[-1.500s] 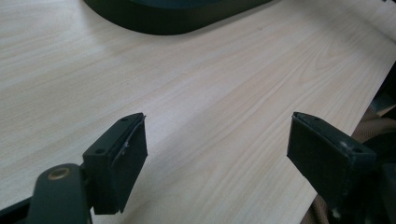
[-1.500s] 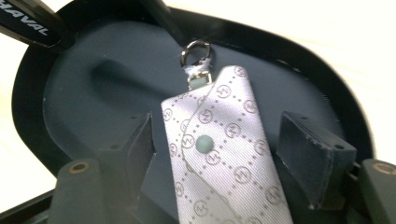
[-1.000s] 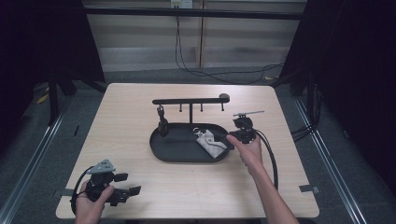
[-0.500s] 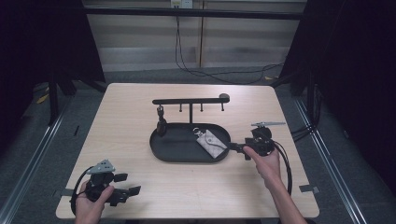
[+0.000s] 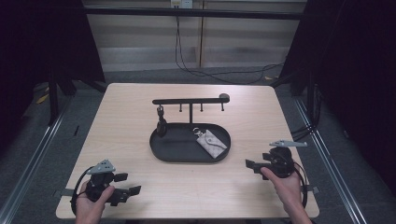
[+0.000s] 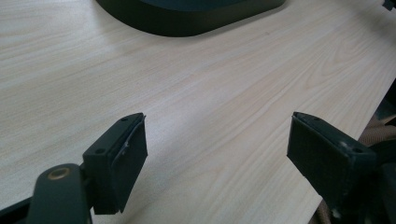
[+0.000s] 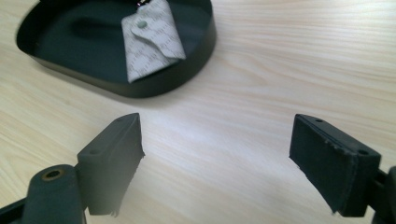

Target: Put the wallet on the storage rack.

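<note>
The tabletop [image 5: 140, 112] is lying pale and wood-grained under everything, and you are working at its near edge. At its middle the black oval tray [image 5: 161, 150] is sitting, with a black rack [image 5: 189, 101] of small hooks rising along the tray's far side. A dark key fob [image 5: 161, 122] is hanging from the rack's left hook, down to the tray's left end. Inside the tray, toward its right end, the grey key pouch [image 5: 212, 142] is lying flat, its snap flap facing up and a metal ring [image 5: 198, 132] showing at its far corner.

Your right hand-held gripper [image 5: 251, 164] is hovering above bare wood near the front right corner, well apart from the tray, pointing left; its jaws are standing wide with nothing between them. In the right gripper view the pouch [image 7: 152, 37] is lying ahead of those jaws in the tray [image 7: 205, 42].

Your left hand-held gripper [image 5: 133, 192] is resting at the front left corner, pointing right, jaws also spread wide and holding nothing, with the tray [image 6: 187, 23] ahead of them in the left gripper view.
</note>
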Available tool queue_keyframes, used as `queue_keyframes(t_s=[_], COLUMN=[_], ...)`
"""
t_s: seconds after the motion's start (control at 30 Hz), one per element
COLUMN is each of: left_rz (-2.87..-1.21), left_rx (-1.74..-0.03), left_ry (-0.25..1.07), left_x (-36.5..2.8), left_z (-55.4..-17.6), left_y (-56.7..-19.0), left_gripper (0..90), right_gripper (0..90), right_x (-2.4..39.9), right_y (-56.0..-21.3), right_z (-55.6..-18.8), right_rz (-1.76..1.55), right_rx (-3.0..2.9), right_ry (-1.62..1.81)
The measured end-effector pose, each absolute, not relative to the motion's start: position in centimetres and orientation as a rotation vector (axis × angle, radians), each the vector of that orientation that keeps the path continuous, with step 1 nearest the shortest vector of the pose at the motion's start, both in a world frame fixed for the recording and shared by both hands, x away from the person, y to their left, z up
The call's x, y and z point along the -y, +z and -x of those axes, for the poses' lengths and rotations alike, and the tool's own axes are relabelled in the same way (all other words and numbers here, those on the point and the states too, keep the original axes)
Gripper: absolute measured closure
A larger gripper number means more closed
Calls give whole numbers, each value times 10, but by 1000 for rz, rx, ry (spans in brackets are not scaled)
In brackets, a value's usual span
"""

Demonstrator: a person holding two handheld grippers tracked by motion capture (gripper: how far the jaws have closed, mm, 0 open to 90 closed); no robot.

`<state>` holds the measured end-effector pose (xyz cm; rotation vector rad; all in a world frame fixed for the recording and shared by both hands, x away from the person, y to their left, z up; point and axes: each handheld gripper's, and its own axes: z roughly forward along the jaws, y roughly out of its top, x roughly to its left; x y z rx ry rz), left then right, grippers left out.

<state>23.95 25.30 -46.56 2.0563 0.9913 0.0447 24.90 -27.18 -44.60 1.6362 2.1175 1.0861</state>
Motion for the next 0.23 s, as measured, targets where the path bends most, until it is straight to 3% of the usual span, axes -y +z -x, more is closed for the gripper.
queue_keyframes(t_s=[0.23], left_rz=[-2050], left_rx=[-988], left_ry=[50], left_x=[-253], left_z=[-239], left_y=[-466], left_gripper=[199], right_gripper=[175], right_x=[284], right_y=[-463], right_z=[-224], right_rz=[-1637], right_rx=[-2120], right_ry=[1041])
